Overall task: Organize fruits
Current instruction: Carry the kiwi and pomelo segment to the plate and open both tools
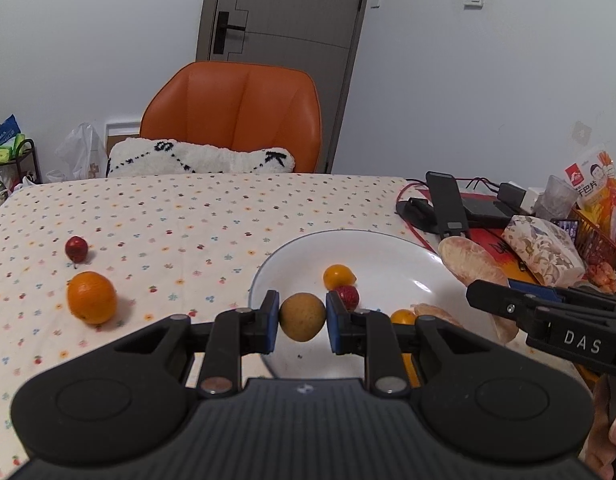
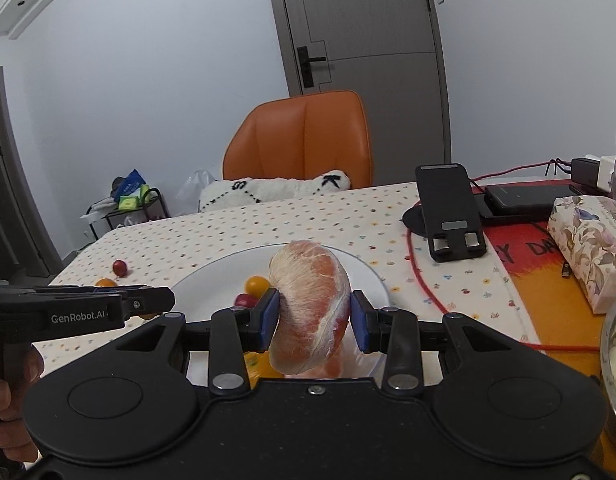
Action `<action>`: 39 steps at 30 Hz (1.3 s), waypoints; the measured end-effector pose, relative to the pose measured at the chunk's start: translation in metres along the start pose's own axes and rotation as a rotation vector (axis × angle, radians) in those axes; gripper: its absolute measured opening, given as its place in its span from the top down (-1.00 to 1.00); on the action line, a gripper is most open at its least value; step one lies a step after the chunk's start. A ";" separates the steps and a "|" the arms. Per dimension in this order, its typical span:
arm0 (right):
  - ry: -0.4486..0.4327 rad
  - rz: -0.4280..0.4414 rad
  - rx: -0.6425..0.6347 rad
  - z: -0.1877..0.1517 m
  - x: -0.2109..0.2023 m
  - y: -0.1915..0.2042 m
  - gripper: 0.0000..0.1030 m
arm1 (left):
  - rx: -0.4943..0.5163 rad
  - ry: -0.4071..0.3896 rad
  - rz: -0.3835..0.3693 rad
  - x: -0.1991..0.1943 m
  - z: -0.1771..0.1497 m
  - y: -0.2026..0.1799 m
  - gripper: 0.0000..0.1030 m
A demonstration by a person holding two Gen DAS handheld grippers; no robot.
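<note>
We hold a small brown fruit (image 1: 302, 317) in the left claw (image 1: 302, 320), pads pinching its sides, above the near rim of the white plate (image 1: 388, 256) on the table (image 1: 167, 216). The right claw (image 2: 314, 326) clamps a peeled pomelo segment (image 2: 310, 304) over the same plate. We judge the segment soft and easily crushed; grip it lightly across its thick middle.
</note>
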State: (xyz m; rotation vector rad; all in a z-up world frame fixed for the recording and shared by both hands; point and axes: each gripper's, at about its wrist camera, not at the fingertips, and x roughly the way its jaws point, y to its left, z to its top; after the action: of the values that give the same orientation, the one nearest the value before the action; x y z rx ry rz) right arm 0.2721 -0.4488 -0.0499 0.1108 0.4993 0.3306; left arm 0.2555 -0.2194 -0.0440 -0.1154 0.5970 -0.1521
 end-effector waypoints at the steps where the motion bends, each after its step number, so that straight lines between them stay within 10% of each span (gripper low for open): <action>1: 0.004 -0.002 -0.001 0.001 0.003 -0.001 0.30 | 0.002 0.001 0.004 0.003 0.001 -0.001 0.56; 17: 0.035 0.010 -0.031 0.006 0.036 0.003 0.16 | 0.010 0.025 0.055 0.029 0.006 0.000 0.47; 39: -0.028 0.093 0.022 -0.003 -0.011 0.042 -0.18 | -0.046 -0.044 0.125 -0.029 0.003 0.045 -0.50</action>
State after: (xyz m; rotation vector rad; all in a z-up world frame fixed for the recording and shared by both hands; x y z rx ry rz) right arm 0.2498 -0.4129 -0.0395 0.1600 0.4709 0.4139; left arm 0.2387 -0.1696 -0.0327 -0.1251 0.5623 -0.0147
